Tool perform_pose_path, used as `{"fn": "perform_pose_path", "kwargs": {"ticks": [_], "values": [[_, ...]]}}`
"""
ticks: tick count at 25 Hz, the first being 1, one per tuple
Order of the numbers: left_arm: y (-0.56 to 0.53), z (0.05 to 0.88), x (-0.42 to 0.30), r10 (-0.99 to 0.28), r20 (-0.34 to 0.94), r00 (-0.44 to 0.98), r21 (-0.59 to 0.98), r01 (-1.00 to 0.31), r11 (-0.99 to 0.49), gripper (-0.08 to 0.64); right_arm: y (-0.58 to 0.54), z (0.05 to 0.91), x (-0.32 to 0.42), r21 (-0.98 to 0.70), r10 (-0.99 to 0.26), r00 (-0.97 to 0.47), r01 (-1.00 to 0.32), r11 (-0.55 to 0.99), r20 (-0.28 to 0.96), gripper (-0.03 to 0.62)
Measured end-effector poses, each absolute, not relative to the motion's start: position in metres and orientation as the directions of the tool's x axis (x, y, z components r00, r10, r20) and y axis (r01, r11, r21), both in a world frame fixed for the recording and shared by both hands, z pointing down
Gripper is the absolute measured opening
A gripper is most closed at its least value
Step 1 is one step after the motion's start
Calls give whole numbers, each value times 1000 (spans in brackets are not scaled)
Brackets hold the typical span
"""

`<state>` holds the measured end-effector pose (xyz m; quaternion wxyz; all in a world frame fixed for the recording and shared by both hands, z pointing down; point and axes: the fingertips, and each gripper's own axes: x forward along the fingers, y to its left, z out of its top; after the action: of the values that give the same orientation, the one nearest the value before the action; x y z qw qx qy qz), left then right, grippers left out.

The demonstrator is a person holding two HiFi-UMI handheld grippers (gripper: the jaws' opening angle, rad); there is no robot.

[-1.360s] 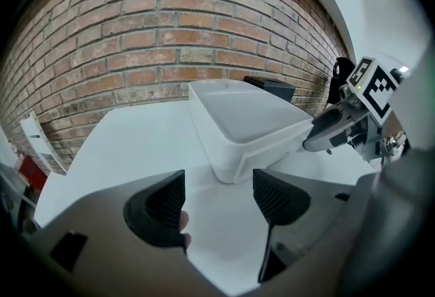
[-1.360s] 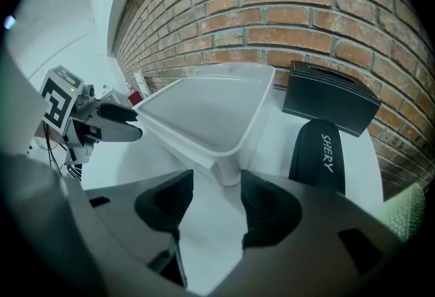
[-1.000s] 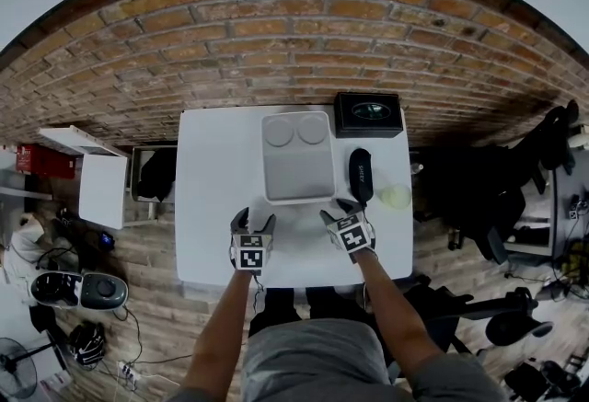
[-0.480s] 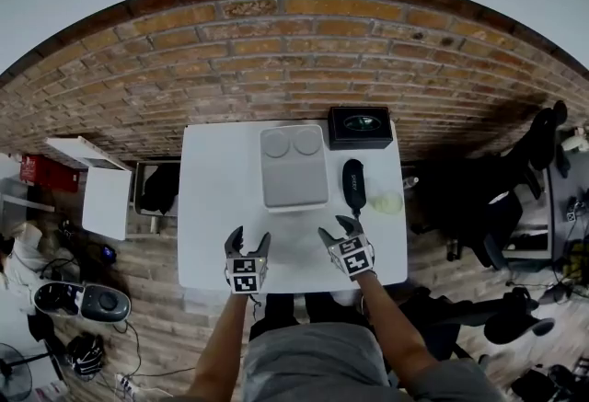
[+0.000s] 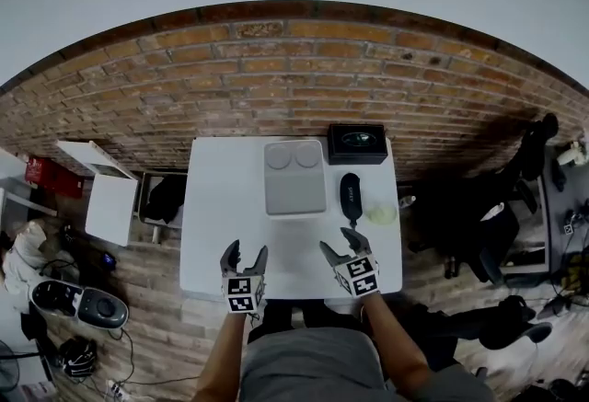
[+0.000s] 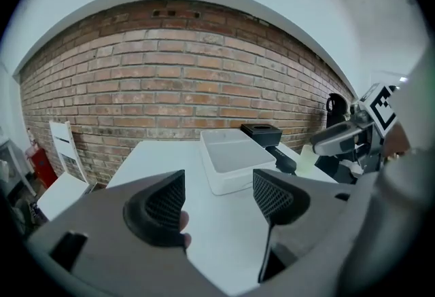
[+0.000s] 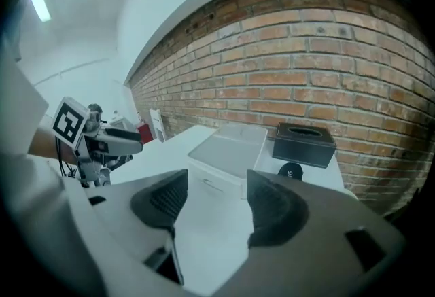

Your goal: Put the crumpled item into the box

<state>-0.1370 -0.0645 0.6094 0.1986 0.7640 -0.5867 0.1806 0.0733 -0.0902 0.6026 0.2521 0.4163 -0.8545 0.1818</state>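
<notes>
On the white rectangular table [image 5: 221,207], toward its far middle, a pale grey rectangular plastic box [image 5: 295,189], shallow-walled, with two round shapes [image 5: 280,155] side by side at its far end; loose things or mouldings, cannot tell. Just right of its far corner, a black square box [image 5: 358,143] with an oval opening in the top, contents unclear. Right of the grey box, a black oblong case [image 5: 351,193]. Just beside that case, on its right, the crumpled pale yellow-green item [image 5: 381,212]: a small rounded lump, surface detail too small to make out, lying on the tabletop outside the box, near the table's right edge, well apart from both grippers. Over the near edge, left gripper [image 5: 245,253] with fingers spread, nothing between them. Right gripper [image 5: 337,242] likewise apart, jaws just opened wider, gripping nothing.
</notes>
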Motion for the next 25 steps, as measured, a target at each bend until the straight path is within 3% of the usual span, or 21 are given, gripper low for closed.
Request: {"fn": "perform_pose_path", "kwargs": {"ticks": [13,25], "values": [[-17,506,-140,-905,354,235,60,-972,-229,299,-50,500,115,-259,-737,-561,-828,498,376,293],[15,472,-154,-931,302,207,33,-978,-207,300,-25,460,138,-96,-791,-514,-852,514,332,294]]}}
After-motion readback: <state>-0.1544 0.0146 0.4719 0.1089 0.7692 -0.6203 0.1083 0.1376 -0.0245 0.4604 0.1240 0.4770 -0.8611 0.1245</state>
